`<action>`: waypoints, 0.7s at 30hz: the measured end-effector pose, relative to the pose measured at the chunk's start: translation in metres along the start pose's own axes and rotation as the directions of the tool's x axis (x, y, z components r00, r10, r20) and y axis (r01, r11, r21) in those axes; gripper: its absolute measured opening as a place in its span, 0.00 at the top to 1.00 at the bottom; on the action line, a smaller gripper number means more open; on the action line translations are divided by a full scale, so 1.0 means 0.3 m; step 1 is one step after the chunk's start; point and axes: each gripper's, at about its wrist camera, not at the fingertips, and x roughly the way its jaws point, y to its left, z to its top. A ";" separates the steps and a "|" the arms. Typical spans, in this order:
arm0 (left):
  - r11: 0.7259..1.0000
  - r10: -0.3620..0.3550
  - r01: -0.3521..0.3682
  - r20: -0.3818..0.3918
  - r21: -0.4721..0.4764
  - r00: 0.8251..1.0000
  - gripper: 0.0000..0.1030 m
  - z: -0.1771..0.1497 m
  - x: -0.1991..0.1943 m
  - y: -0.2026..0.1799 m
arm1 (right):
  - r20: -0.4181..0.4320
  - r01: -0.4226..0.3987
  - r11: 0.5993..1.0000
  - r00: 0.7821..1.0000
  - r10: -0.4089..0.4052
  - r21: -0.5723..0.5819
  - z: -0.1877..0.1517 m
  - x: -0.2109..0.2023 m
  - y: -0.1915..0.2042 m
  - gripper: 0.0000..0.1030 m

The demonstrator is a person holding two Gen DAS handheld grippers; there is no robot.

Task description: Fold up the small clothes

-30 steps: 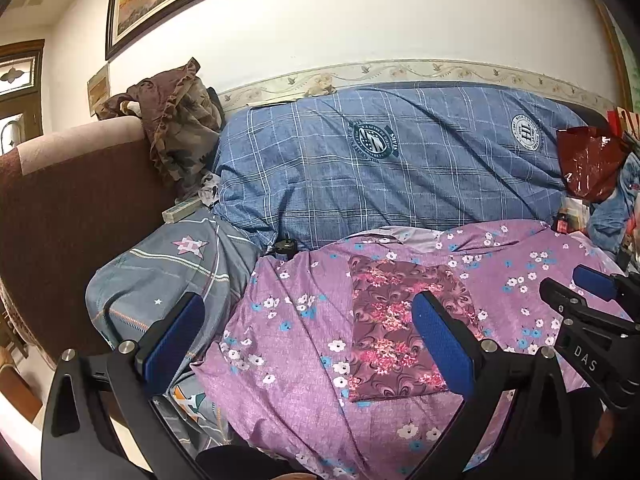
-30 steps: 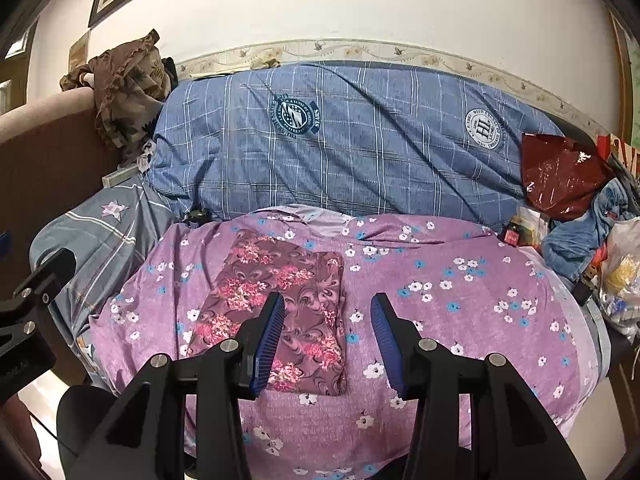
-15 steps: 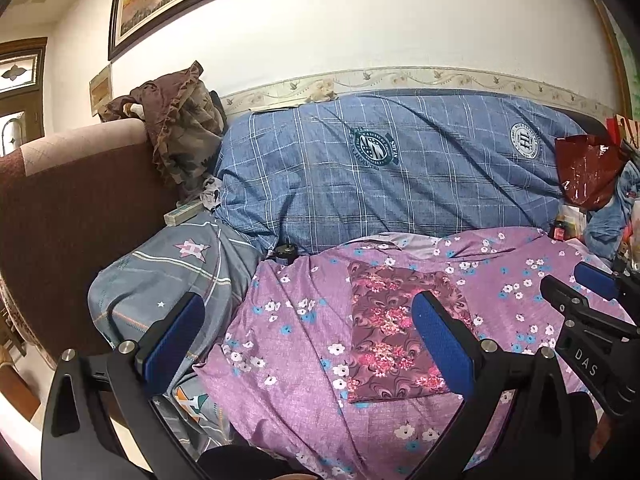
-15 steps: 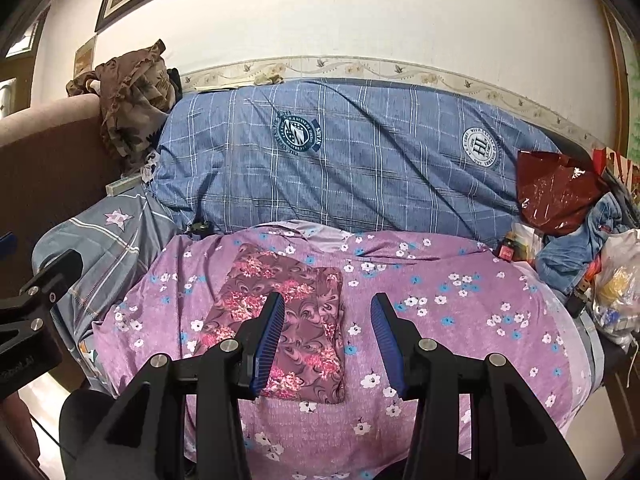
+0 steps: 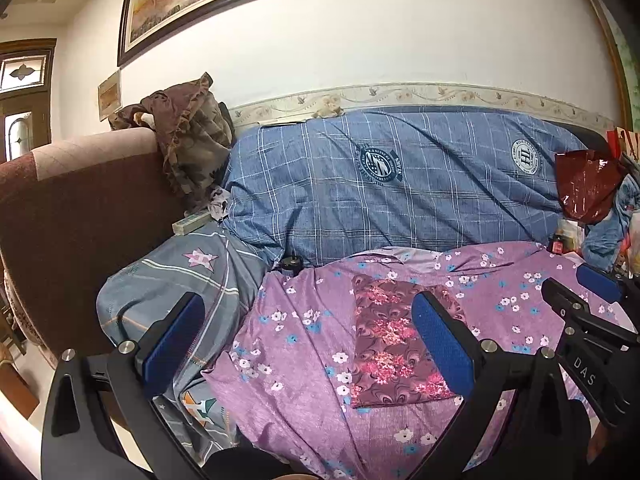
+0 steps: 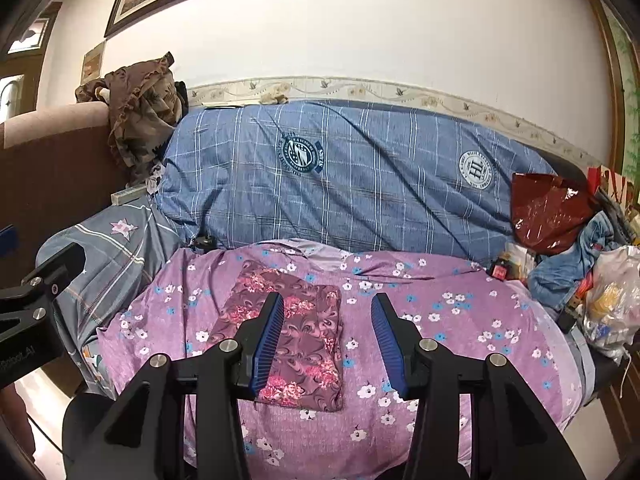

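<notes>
A small maroon garment with pink flowers (image 5: 390,336) lies folded into a flat rectangle on the purple flowered sheet (image 5: 304,344); it also shows in the right wrist view (image 6: 308,336). My left gripper (image 5: 308,344) is open wide and empty, held back from the sheet, its right finger overlapping the garment's right edge in view. My right gripper (image 6: 328,340) is open and empty, held above the garment's right side. The right gripper's body shows at the right edge of the left wrist view (image 5: 588,340).
A blue checked quilt (image 6: 360,184) lies along the wall behind the sheet. A grey star pillow (image 5: 176,280) and brown headboard (image 5: 72,220) are at the left. A red bag (image 6: 548,208), blue clothes (image 6: 572,268) and a plastic bag (image 6: 612,312) are piled at the right.
Both grippers have drawn back and tilted upward a little, so more wall and picture frame show. The folded garment has not moved. Both grippers stay open.
</notes>
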 end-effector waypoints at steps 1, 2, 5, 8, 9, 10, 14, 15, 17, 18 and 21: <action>1.000 0.001 -0.001 0.003 -0.002 1.000 0.00 0.002 -0.006 0.003 | 0.005 -0.002 1.000 1.000 0.002 0.001 0.002 -0.007 0.002 0.53; 1.000 0.002 -0.002 0.005 -0.003 1.000 0.00 0.002 -0.012 0.006 | 0.008 -0.003 1.000 1.000 0.003 0.001 0.004 -0.011 0.000 0.53; 1.000 0.007 -0.006 0.016 -0.009 1.000 0.00 0.008 -0.031 0.015 | 0.027 -0.003 1.000 1.000 0.003 -0.003 0.013 -0.037 0.009 0.53; 1.000 0.011 -0.010 0.029 -0.015 1.000 0.00 0.013 -0.054 0.026 | 0.043 -0.002 1.000 0.999 0.002 -0.007 0.019 -0.061 0.018 0.52; 1.000 0.011 -0.011 0.031 -0.015 0.999 0.00 0.013 -0.059 0.028 | 0.048 -0.002 1.000 0.999 0.003 -0.008 0.020 -0.071 0.022 0.52; 1.000 0.011 -0.010 0.034 -0.015 0.999 0.00 0.015 -0.066 0.031 | 0.052 -0.003 1.000 0.999 0.003 -0.009 0.023 -0.080 0.027 0.52; 1.000 0.009 -0.009 0.046 -0.012 0.999 0.00 0.017 -0.091 0.041 | 0.069 -0.004 1.000 0.998 0.005 -0.016 0.032 -0.109 0.038 0.51; 1.000 0.008 -0.007 0.048 -0.012 0.999 0.00 0.018 -0.094 0.043 | 0.072 -0.004 1.000 0.997 0.006 -0.019 0.034 -0.116 0.043 0.50; 1.000 0.003 -0.003 0.052 -0.015 0.999 0.00 0.021 -0.103 0.046 | 0.077 -0.006 1.000 0.997 0.008 -0.022 0.037 -0.123 0.044 0.50; 1.000 -0.001 0.002 0.053 -0.018 0.999 0.00 0.022 -0.106 0.049 | 0.078 -0.005 1.000 0.997 0.007 -0.025 0.038 -0.125 0.046 0.50; 0.999 -0.018 0.019 0.048 -0.026 0.999 0.00 0.025 -0.105 0.054 | 0.079 -0.004 1.000 0.997 0.006 -0.027 0.041 -0.123 0.052 0.49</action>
